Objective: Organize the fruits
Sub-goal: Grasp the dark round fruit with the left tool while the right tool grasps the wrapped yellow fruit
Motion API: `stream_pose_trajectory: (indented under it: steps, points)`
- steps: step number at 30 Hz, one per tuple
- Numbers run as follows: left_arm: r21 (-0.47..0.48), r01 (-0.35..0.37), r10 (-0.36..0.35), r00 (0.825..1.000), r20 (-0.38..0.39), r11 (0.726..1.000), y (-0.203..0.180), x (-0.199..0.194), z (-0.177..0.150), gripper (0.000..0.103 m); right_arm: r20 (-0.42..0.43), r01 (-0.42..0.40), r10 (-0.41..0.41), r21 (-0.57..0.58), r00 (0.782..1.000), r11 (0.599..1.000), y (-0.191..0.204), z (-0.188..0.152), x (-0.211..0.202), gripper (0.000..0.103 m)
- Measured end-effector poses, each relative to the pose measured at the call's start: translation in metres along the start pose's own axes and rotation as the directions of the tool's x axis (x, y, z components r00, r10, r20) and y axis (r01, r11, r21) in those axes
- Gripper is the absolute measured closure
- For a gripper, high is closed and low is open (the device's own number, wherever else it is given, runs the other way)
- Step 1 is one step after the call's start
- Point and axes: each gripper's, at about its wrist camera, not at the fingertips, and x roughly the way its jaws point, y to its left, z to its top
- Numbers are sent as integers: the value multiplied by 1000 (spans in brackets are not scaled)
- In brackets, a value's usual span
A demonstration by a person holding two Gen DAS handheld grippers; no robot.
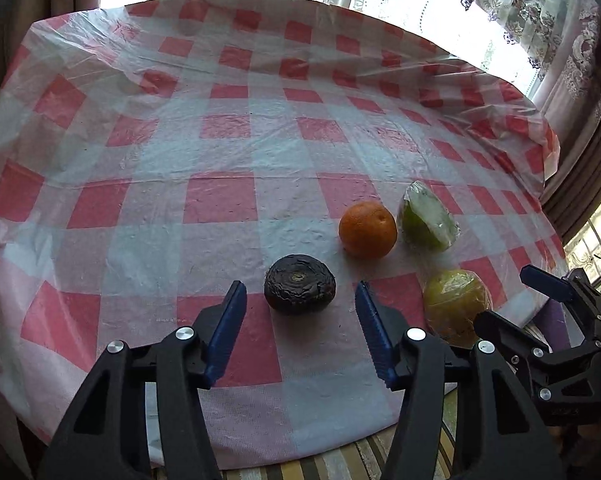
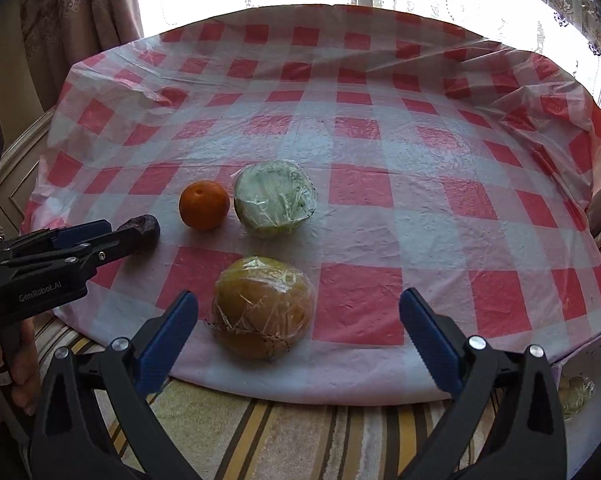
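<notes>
Fruits sit near the table's front edge. Left gripper stands with jaws apart, flanking a dark wrinkled fruit without touching it. Right gripper gapes wide before a wrapped yellow fruit. Beyond lie an orange and a wrapped green fruit on the checked tablecloth.

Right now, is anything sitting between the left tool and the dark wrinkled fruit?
Nothing visible. The dark wrinkled fruit lies on the checked cloth just ahead of the left tool, in line with the gap between its open jaws. The orange sits beyond it, to the right.
</notes>
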Motion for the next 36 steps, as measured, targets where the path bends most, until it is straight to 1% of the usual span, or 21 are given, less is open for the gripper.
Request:
stream_pose_trajectory:
  steps: [7,10,12,19,20,23,26,36]
  points:
    - [27,-4,5,1000,-17,1000,-3,10,1,56,-32,-2,2,-17,999,1000,5,2,13,3]
    - [35,-9,10,1000,-20,999,-5,13,1,58,-46,3,-4,-29,999,1000,8,2,19,7]
    - [39,-15,16,1000,-19,999,-5,14,1,59,-57,1,-3,-37,998,999,10,2,23,14]
    - [51,-34,35,999,-24,998,-7,18,0,62,-72,0,-4,-64,997,998,17,1,29,17]
    - [50,-33,34,999,-26,998,-7,19,0,64,-77,-1,-4,-67,997,998,17,0,30,20]
    - [50,-33,34,999,-25,998,-7,19,0,64,-89,-15,9,-73,996,997,19,0,33,28]
    - [50,-32,33,999,-25,998,-7,19,-1,64,-83,-23,15,-93,996,995,23,-1,31,36]
    - [51,-32,33,999,-7,998,-9,12,-3,65,-73,-49,44,-68,996,996,18,-4,26,39]
